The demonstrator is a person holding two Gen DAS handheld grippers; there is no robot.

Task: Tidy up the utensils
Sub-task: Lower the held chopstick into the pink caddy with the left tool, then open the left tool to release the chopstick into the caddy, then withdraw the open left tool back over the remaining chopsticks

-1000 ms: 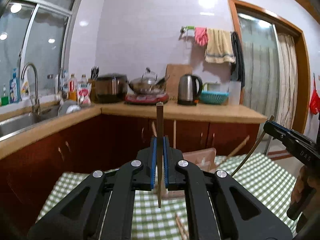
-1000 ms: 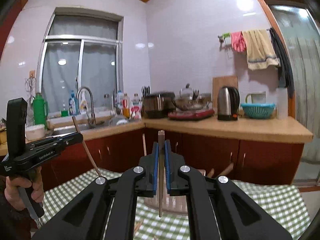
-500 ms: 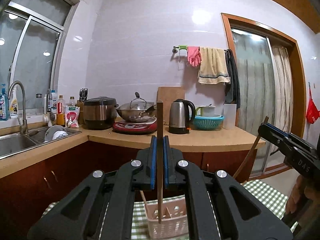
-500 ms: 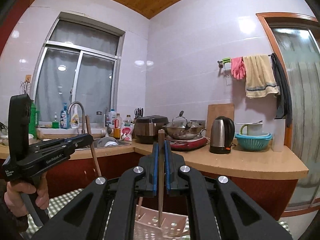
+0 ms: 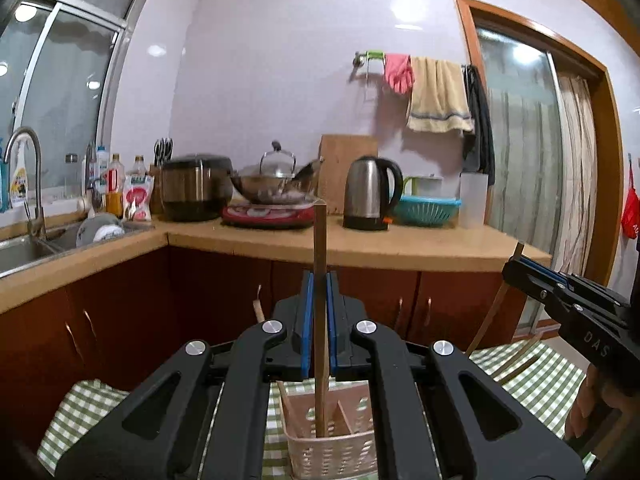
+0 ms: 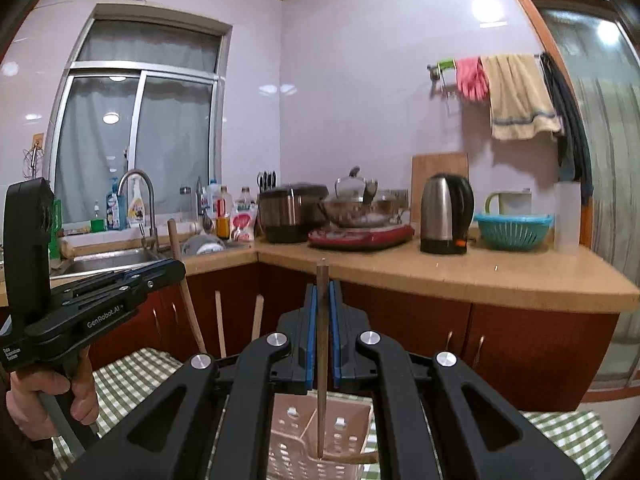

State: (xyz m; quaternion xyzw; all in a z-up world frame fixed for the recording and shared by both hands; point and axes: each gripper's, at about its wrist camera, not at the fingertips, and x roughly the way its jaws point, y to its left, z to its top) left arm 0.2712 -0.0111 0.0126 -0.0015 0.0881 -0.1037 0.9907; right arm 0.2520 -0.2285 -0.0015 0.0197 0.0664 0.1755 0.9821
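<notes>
Left hand-held gripper (image 5: pixel 319 322): blue pads clamped tight on a light wood chopstick (image 5: pixel 320 300), held upright. Stick is thin, square-ish in section, pale tan, flat-cut top end; lower end hangs inside the caddy (image 5: pixel 332 436), above a divider, w/ its tip just behind the front wall. Can't tell if the tip touches the bottom.

Right hand-held gripper (image 6: pixel 322 330): pads likewise closed on a darker chopstick (image 6: pixel 321 360), also upright. This one is brown, rounder, slightly tapered toward the bottom, w/ a small rounded cap on top. Its tip is down in the caddy (image 6: pixel 320 436), near the front wall.

Caddy = landmark. Pale pink plastic utensil basket, perforated walls, inner partitions making several compartments. It sits on the bench under a green-and-white check cloth (image 5: pixel 80 412). In the right wrist view a wooden piece lies slanted low in the caddy's front part; what it is, can't tell.

Left of the caddy in the right wrist view: the left unit seen from the side, black body, a hand (image 6: pixel 48 404) around its grip, its chopstick crossing at a slant. Two more pale sticks (image 6: pixel 219 328) stand just behind and left of the caddy; whether they are in it can't be told.

Right of the caddy in the left wrist view: the right unit from the side, black, its stick angled down toward the cloth.

Behind the caddy, well apart: dark red cabinets, tan worktop w/ kettle (image 5: pixel 370 194), rice cooker, lidded wok, teal colander; sink & tap far left.
</notes>
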